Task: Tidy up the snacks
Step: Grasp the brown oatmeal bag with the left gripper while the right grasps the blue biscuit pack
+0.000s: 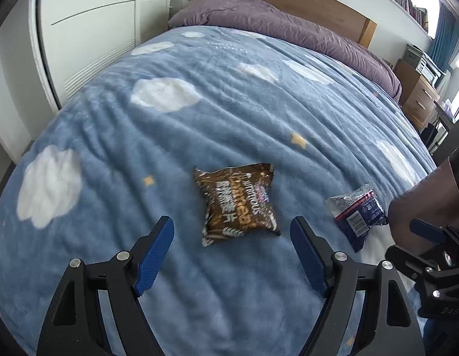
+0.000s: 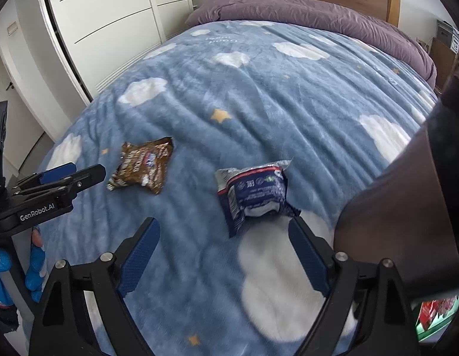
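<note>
We hover our left gripper point(image 1: 232, 255) and right gripper point(image 2: 222, 255) wide and empty, having set the blue packet point(image 2: 254, 192) right of the brown oatmeal packet point(image 1: 238, 201).

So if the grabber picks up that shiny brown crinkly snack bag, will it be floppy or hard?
Probably soft and crinkly: the shiny brown foil snack bag looks puffed, with creased, flared ends. It likely weighs little, since it barely dents the fluffy blue cloud blanket. The glossy foil may be slippery in the open left gripper, so a pinch could squash it.
</note>
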A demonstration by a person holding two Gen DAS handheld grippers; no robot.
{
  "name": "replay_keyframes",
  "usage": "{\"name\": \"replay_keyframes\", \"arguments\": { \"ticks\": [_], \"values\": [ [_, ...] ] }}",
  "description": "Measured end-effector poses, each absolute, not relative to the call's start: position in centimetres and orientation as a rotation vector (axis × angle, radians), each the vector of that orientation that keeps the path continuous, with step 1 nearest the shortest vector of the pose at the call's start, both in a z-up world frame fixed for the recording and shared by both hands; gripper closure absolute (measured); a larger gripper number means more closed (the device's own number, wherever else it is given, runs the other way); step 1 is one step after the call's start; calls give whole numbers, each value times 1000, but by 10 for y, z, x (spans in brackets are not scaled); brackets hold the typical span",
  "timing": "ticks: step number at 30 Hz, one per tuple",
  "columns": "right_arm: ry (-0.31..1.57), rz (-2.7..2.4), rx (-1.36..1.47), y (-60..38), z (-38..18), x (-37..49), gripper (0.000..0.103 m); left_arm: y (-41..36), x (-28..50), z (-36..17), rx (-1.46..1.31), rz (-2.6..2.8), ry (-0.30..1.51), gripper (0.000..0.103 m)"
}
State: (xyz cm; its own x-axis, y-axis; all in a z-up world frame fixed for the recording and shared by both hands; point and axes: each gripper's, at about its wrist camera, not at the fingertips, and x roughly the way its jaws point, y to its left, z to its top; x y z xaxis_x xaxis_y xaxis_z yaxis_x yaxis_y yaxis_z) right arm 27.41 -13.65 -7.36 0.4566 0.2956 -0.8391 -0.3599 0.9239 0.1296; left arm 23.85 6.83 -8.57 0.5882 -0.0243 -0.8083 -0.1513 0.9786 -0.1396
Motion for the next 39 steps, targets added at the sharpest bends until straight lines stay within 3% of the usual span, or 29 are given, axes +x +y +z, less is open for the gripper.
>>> {"name": "replay_keyframes", "arguments": {
  "ticks": [17, 24, 31, 39],
  "values": [
    [1115, 344, -181, -118, -126, 330, 0, 59, 300, -147, -176, 103, 1055, 27],
    [1151, 354, -180, -112, -139, 341, 0, 55, 311, -162, -162, 116, 1093, 17],
    [1172, 371, -145, -116, -150, 346, 0, 51, 311, -169, -159, 110, 1094, 2],
    [1174, 382, -151, -116, -152, 347, 0, 46, 313, -173, -125, 116, 1118, 1]
  ]
}}
